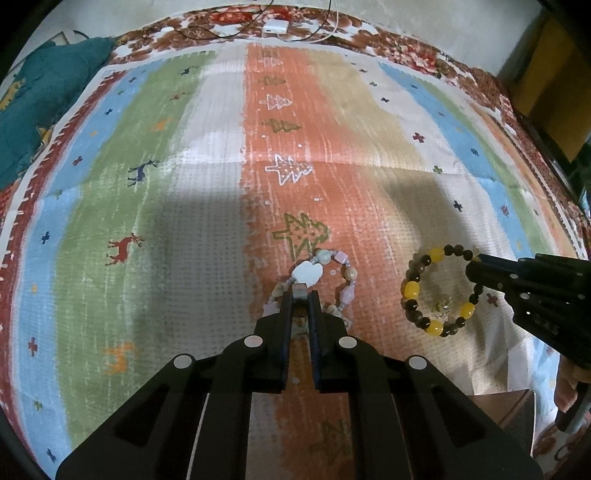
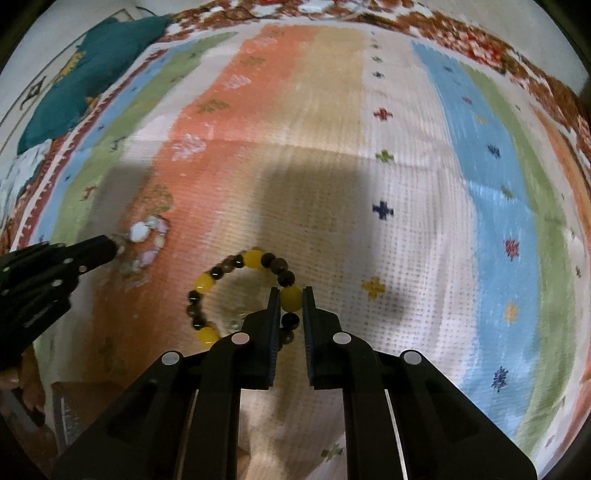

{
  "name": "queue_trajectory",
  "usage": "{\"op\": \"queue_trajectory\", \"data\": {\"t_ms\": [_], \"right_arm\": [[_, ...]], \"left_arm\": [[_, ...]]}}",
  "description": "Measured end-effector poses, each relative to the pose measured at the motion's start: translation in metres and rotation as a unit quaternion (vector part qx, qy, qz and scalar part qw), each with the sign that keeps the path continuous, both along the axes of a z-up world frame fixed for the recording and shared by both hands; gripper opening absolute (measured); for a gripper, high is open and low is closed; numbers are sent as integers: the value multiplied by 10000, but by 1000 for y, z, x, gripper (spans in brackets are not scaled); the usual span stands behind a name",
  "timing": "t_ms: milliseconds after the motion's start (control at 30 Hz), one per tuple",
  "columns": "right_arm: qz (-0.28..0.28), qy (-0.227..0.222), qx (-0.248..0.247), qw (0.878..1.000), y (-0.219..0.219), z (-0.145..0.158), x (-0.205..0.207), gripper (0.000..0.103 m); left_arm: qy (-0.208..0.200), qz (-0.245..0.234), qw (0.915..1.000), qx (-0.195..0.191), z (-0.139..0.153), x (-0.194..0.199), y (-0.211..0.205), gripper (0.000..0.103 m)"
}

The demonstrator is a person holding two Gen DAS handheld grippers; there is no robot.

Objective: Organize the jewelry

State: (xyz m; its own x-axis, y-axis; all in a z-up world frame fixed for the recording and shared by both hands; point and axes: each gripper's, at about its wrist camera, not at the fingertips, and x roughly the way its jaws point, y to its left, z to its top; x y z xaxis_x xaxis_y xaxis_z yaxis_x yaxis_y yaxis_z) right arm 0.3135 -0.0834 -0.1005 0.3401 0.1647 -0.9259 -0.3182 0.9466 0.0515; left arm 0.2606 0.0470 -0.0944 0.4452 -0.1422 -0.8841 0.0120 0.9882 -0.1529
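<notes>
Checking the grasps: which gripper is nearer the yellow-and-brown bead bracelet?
Right. The right gripper has the yellow-and-brown bracelet between its fingers; the left gripper sits beside it at the pale bracelet.

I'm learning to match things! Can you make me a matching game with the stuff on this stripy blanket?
Things:
1. pale bead bracelet
2. yellow and brown bracelet
3. teal cloth
4. white box with cables

Where:
A. bunched at the blanket's far left edge
B. pinched in the left tongs
C. at the far edge, on the flowery border
D. pinched in the right tongs

Pairs: 1-B, 2-D, 3-A, 4-C
</notes>
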Motion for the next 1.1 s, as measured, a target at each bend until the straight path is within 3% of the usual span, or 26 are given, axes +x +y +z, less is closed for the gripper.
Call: {"op": "queue_trajectory", "data": {"t_ms": [567, 1100], "right_arm": [[372, -381, 60, 9986, 17, 36, -35, 13], [530, -679, 439, 9953, 23, 71, -67, 13]], "left_arm": [[-227, 41, 9994, -247, 25, -18, -3, 8], [-446, -39, 9983, -366, 46, -45, -9, 8]]}}
